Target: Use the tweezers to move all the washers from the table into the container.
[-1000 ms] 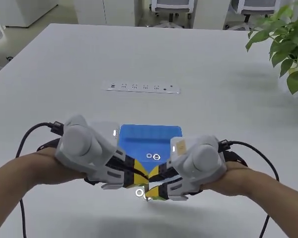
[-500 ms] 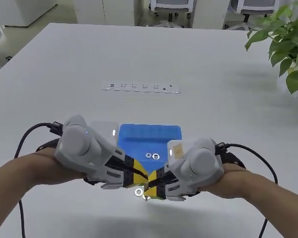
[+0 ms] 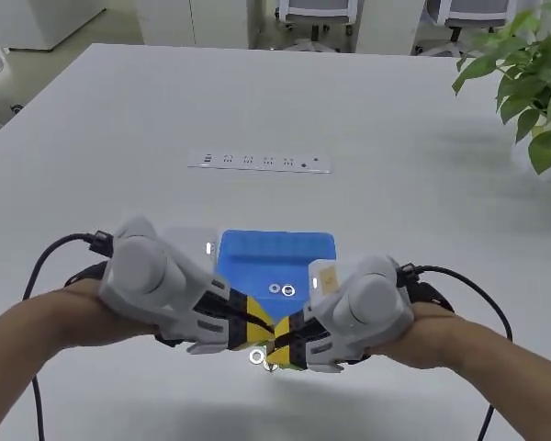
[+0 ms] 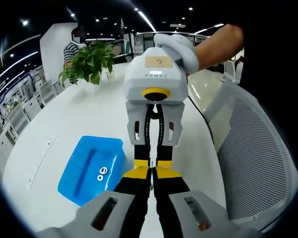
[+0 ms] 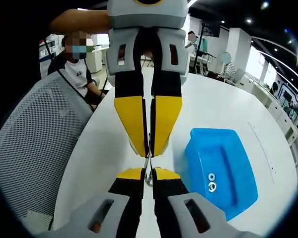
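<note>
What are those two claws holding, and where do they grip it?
Thin metal tweezers, pinched where the left claw and right claw meet tip to tip; which part is gripped is hidden.

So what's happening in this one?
A person holds a gripper in each hand, tip to tip, just in front of the blue container. The left gripper and right gripper both seem shut on the thin metal tweezers between them. Two washers lie in the container. One washer sits on the table by the tips.
</note>
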### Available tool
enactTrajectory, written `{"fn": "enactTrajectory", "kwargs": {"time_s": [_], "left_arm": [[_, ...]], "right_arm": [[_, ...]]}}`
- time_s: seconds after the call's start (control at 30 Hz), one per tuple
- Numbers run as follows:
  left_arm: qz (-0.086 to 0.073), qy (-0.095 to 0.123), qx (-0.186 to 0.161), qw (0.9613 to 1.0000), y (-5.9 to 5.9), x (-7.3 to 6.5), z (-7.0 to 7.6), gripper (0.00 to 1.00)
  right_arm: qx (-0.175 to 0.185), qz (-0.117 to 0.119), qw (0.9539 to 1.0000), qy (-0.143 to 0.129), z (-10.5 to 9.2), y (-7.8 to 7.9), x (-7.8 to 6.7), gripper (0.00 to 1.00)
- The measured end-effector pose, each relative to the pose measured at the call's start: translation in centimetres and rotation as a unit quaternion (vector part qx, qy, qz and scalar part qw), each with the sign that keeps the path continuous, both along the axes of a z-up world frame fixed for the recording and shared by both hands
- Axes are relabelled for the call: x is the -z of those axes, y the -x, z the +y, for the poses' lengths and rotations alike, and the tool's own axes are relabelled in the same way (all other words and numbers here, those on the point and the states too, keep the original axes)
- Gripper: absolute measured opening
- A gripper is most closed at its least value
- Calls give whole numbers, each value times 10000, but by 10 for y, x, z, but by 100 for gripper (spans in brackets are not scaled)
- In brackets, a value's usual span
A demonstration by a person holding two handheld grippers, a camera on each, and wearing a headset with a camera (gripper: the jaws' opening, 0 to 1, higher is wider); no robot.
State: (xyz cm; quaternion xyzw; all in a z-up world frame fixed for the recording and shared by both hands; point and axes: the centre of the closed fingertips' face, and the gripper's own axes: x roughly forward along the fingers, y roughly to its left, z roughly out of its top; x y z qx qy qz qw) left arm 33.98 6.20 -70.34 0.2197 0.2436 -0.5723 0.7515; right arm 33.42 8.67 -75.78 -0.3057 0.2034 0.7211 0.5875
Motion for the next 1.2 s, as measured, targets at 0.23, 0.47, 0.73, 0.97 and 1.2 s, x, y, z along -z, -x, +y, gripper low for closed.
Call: {"fn": "enactTrajectory", "kwargs": {"time_s": [0.23, 0.47, 0.73, 0.97, 1.2], "left_arm": [[-5, 210, -171, 9996, -1, -7, 2, 15], [109, 420, -389, 9983, 1, -9, 8, 29], [199, 675, -764, 9946, 1, -11, 17, 50], [158, 757, -1063, 9913, 3, -15, 22, 69], [163, 907, -1307, 9871, 3, -22, 26, 80]], "right_arm": [[-21, -1, 10000, 16, -1, 1, 0, 7], [-20, 7, 10000, 7, -1, 2, -1, 7], [-24, -15, 10000, -10, -2, 2, -9, 7], [-22, -13, 10000, -45, -3, 1, -19, 7], [6, 10, 10000, -54, -6, -2, -29, 7]]}}
